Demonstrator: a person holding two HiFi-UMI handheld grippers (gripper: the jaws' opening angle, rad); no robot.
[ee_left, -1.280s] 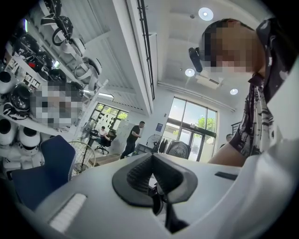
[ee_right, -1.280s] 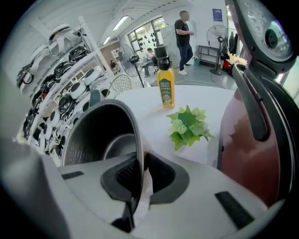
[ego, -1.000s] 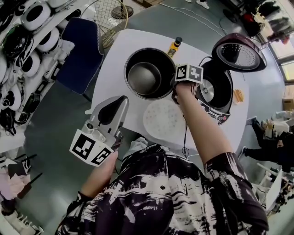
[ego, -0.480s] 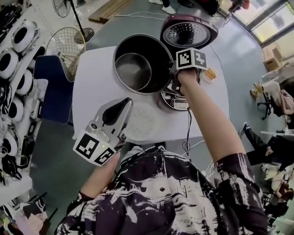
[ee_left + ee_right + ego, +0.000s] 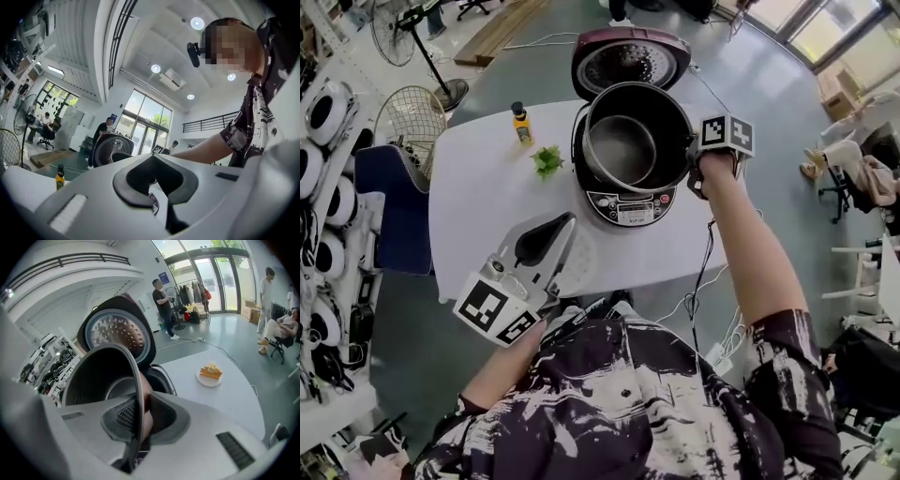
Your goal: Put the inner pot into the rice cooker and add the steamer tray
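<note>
The right gripper (image 5: 692,172) pinches the inner pot (image 5: 623,150) at its 3 o'clock rim, over the rice cooker (image 5: 630,208). The left gripper (image 5: 567,225) is closed and empty.

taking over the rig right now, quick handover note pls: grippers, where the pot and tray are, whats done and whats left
Right gripper: shut on the rim of the inner pot, which hangs tilted over the open rice cooker and is not seated yet.
Left gripper: shut and empty, above the table's near edge.
Steamer tray: flat on the table, by the left gripper.
Done: pot gripped and brought over the cooker.
Left: lower the pot in, release, then pick up the tray and set it in the pot.
</note>
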